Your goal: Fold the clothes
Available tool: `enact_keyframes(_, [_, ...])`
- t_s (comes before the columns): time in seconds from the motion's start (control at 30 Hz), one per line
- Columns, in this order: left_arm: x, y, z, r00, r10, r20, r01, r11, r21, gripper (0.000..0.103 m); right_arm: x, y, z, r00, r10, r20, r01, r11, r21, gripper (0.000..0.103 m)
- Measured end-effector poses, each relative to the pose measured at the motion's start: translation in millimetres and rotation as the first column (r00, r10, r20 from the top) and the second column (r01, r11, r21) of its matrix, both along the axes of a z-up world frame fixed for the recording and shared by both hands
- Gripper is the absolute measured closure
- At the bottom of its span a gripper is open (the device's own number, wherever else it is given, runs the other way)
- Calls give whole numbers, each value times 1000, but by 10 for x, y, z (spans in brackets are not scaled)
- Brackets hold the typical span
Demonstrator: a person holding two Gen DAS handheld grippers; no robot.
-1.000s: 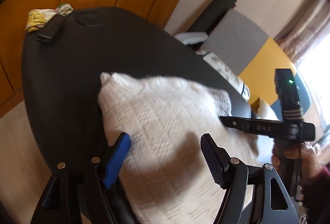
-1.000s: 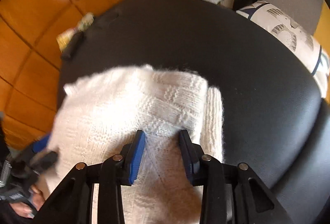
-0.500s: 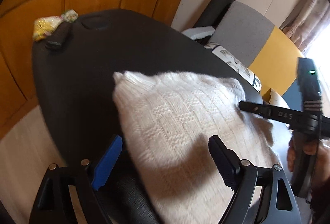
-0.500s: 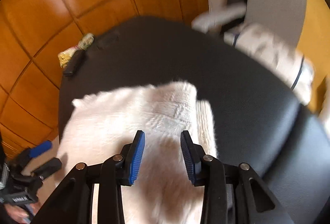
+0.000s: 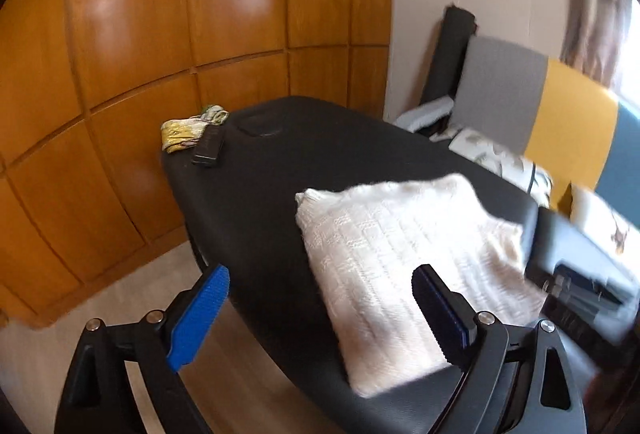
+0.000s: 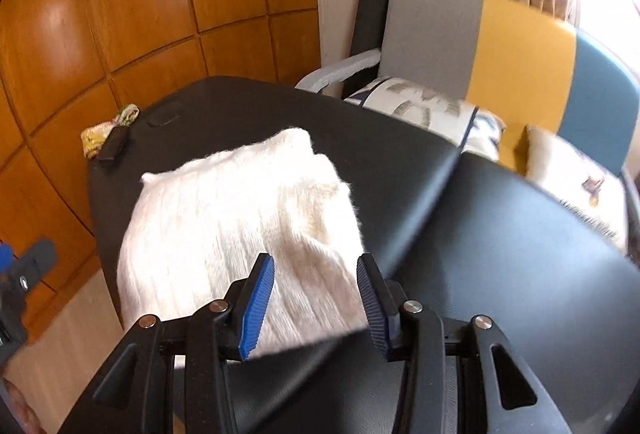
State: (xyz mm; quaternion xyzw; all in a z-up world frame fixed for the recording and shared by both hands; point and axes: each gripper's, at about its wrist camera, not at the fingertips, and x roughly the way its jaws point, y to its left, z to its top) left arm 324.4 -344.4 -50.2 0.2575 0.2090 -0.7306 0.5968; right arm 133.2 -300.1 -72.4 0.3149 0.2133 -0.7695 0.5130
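The black padded surface (image 6: 500, 234) carries a folded white knit sweater (image 6: 240, 218), which lies flat on the half toward the cameras, well apart from the small black remote (image 5: 208, 148) and the yellow patterned cloth (image 5: 182, 132) at the far end. The left tongs (image 5: 320, 314) stand wide apart above the sweater's near left corner and grip nothing. The right tongs (image 6: 316, 298) are parted over its near edge and likewise bare.
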Motion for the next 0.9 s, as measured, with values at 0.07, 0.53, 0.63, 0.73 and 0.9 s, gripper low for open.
enact_keyframes(0.07, [-73,118,84,996,7,90,-2,999,-53,10,104,30,64,999,7,-46,-7,1000,-15,59])
enact_keyframes(0.53, [125,144,311,1000,-15,15,15,1000,-13,10,377,77,255,992,60,-115,-69,995,-73,59])
enact_keyframes(0.63, [112,140,311,999,-38,14,38,999,-7,10,446,29,214,989,91,-120,-97,994,-46,59])
enact_keyframes(0.73, [113,146,309,998,-55,3,55,998,3,10,489,-15,173,988,106,-114,-110,993,-35,60])
enact_keyframes(0.9, [81,136,312,997,-73,-3,73,997,19,10,502,-20,136,987,109,-114,-113,993,-28,60])
